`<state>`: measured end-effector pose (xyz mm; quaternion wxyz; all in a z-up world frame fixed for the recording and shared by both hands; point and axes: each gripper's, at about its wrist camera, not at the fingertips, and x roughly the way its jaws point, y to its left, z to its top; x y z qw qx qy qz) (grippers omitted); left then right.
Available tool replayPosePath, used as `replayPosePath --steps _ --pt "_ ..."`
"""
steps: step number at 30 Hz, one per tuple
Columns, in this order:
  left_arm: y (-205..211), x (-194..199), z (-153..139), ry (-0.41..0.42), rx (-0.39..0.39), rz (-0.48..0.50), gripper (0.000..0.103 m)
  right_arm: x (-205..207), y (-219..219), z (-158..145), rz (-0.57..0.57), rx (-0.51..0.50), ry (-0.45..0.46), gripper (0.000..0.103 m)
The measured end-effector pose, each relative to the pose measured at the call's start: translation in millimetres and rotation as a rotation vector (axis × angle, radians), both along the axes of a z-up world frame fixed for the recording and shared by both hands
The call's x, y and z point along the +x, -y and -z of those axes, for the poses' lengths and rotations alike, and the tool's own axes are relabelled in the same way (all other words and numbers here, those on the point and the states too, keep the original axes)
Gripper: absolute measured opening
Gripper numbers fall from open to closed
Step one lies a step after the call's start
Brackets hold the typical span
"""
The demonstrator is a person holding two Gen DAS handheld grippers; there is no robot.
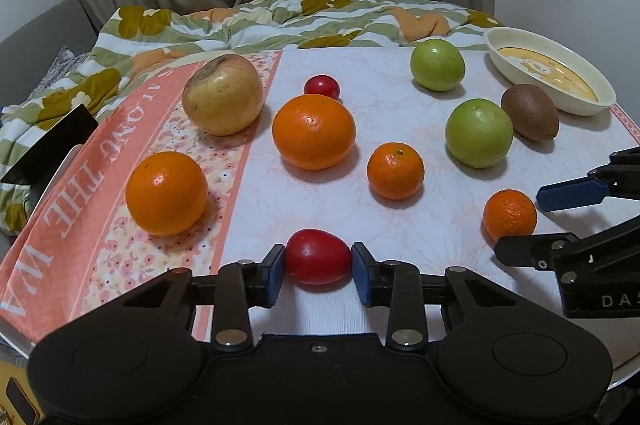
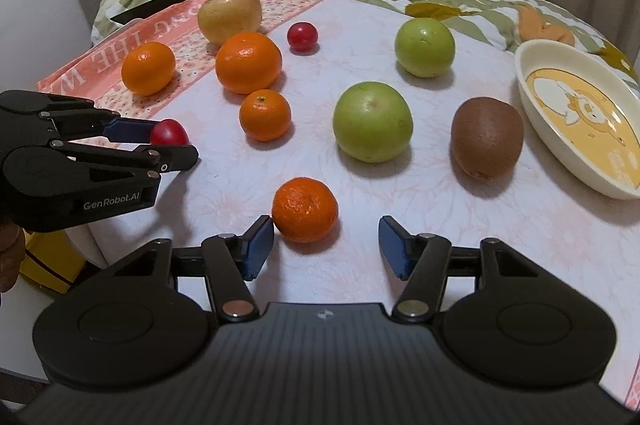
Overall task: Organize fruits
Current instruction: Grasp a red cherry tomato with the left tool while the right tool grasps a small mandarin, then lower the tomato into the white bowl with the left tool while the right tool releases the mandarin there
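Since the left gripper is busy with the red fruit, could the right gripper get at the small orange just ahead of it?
Probably yes: the small orange sits just beyond the right gripper, nearer its left finger, with nothing in between.

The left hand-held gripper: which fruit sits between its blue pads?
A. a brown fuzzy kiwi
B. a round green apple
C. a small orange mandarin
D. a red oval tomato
D: the left hand-held gripper has both blue pads pressed against the sides of the red oval tomato on the table.
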<state>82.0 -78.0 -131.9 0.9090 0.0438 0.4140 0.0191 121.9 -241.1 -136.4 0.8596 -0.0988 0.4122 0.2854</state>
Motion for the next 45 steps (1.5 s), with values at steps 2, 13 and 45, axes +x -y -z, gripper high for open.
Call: replayPosePath --steps 2,13,45 --pt "0 -2 0 -0.001 0.000 -0.011 0.039 1 -2 1 -0.012 0.007 0.000 0.067" --pt "6 -15 -19 0.024 -0.010 -0.046 0.039 -6 0 -19 -0.046 0.038 0.033 0.051" --pt "128 128 -157 0.162 -0.105 0.285 0.039 78 185 -156 0.445 0.027 0.172 0.051"
